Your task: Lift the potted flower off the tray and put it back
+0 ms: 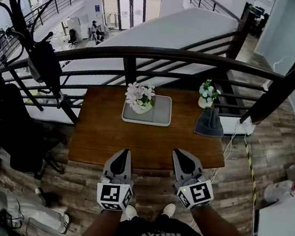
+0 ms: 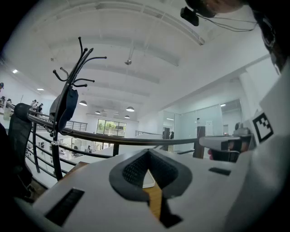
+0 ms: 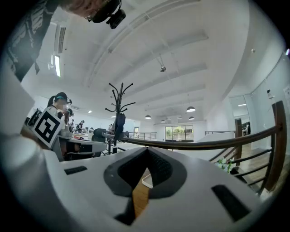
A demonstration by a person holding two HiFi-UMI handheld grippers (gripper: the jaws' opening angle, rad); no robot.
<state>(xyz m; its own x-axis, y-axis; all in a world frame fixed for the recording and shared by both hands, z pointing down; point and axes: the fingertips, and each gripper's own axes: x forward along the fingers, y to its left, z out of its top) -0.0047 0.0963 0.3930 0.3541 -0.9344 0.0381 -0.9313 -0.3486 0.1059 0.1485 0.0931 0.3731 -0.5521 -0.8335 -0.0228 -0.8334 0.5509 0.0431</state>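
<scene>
Nearest the lens, left tongs and right tongs hang side by side over the near edge of the brown wooden surface, both clenched tip to tip with nothing between them. Task item: white pot of pink and white flowers, upright on the left part of the pale grey rectangular tray, toward the far edge and well apart from both tongs. Assessment: the step in hand is the approach. Recommended: release the tongs before reaching the pot, come in level, take the pot wall below the blooms rather than the stems, lift straight up clear of the tray rim, keep it upright, and set it down on the same spot. Small pot of white and blue flowers and dark grey cloth at far right should be left undisturbed. Writing: none legible; the marker cubes bear only black-and-white squares.
</scene>
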